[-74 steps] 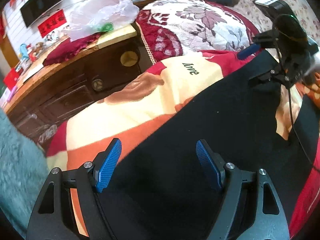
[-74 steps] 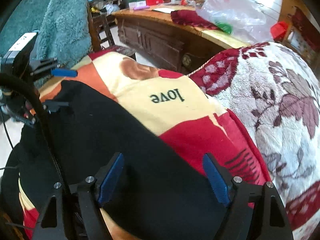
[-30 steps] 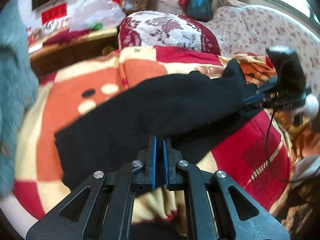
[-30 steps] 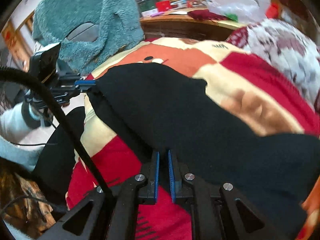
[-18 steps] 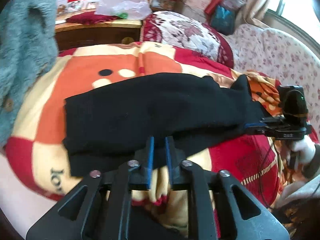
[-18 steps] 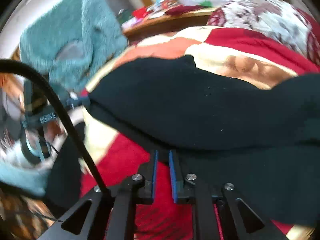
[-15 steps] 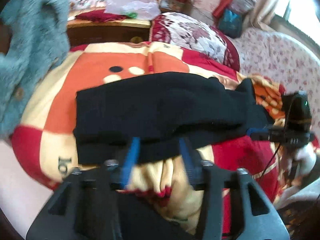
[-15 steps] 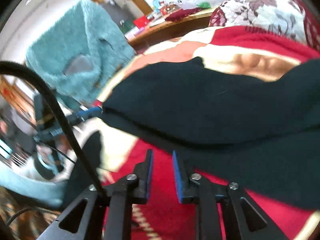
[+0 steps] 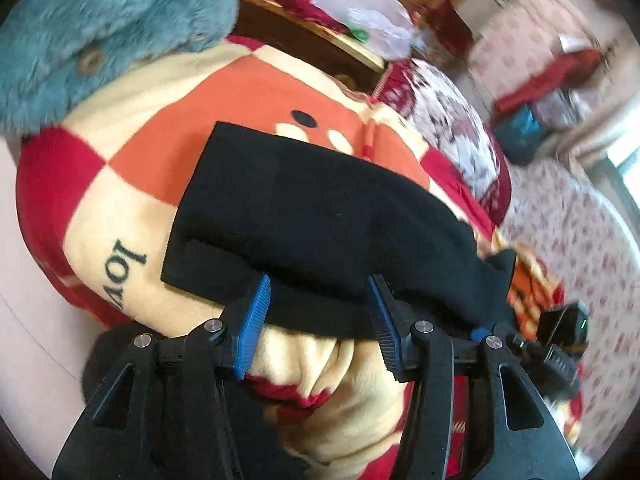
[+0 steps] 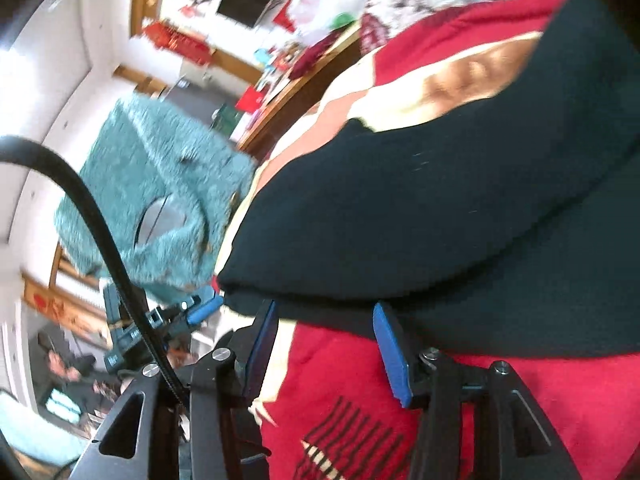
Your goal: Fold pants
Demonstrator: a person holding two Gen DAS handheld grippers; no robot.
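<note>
Black knit pants (image 9: 320, 216) lying on patchwork fleece blanket (image 9: 132, 184) of red, orange and cream squares, spread over the bed. One fold judged complete: upper layer laid over lower layer, near edges stacked with a slight offset visible along the front. Lower layer projecting just past the upper one at the near side. Left claw (image 9: 318, 322) spread wide, nothing between the blue pads, tips just at the near edge of the pants; contact with the cloth not determinable. Right claw (image 10: 324, 346) likewise spread, empty, at the near edge of the same garment (image 10: 440, 220). Release judged finished on both sides.

Remaining, as a judgement: at least one further fold across the length to shorten the bundle, then smoothing.

Long axis running left to right across the left wrist view, squared end toward the teal fluffy garment (image 9: 100, 16), opposite bunched end toward the right claw. Which end is the waistband: not determinable.
</note>
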